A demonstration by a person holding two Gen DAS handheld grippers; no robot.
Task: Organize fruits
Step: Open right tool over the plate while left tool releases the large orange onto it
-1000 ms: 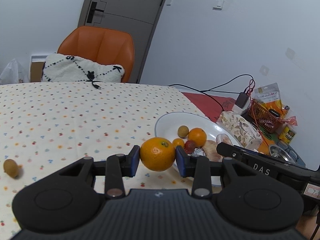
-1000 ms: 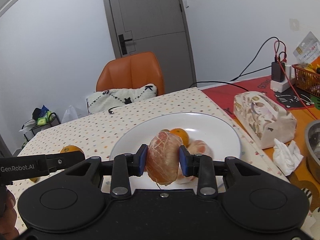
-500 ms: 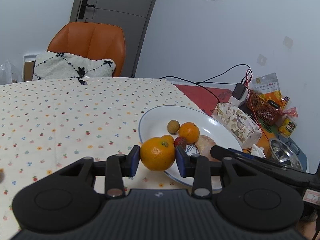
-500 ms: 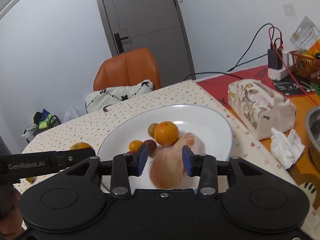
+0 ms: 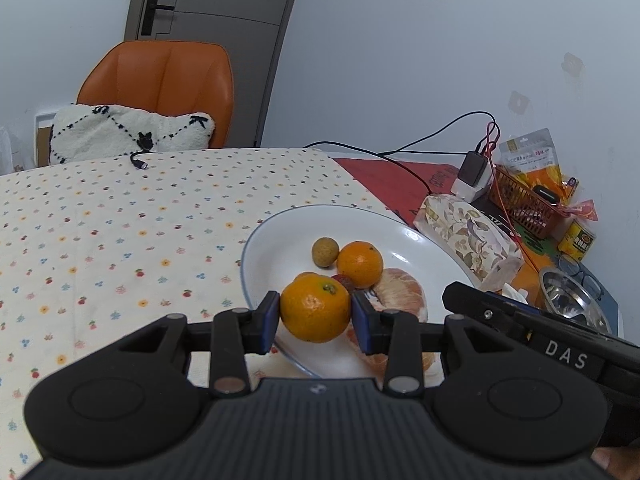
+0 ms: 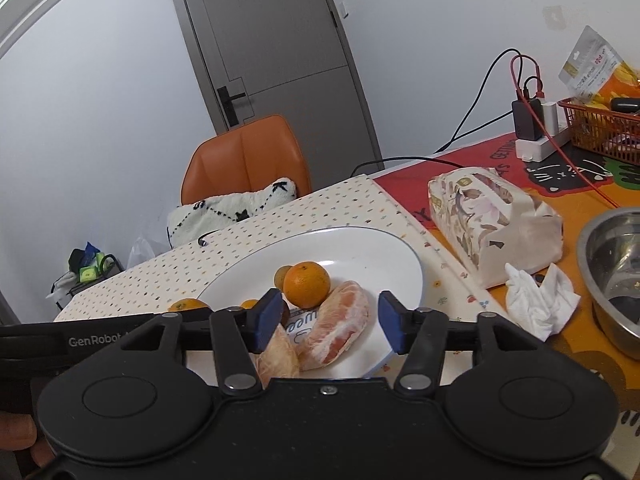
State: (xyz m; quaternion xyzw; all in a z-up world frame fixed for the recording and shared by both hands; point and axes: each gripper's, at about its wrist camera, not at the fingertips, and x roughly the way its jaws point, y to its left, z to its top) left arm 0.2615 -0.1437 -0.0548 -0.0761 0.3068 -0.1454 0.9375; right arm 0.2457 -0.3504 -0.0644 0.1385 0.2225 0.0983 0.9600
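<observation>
Left side of the desk [image 5: 120,240]: bare dotted cloth in the left wrist view, no stray fruit visible there (the near edge is hidden by the gripper body).

Left gripper [image 5: 315,315]: clamped on a mandarin [image 5: 315,307], held just above the near rim of the white plate [image 5: 416,240]. Not yet set down.

On the plate, left to right in the left wrist view: a small orange fruit mostly hidden behind the held mandarin, a small brown round fruit [image 5: 325,252], a reddish one [image 5: 343,280] partly hidden, an orange [image 5: 359,264], and peeled pomelo segments [image 5: 404,292].

Right gripper [image 6: 328,322]: jaws spread wide, gripping nothing, hovering over the two pomelo segments [image 6: 340,328], which lie on the plate.

Judgement: the task looks nearly finished. Most fruit is gathered on the plate; the mandarin is the one piece left to place. Whether more fruit lies out of frame I cannot tell.
</observation>
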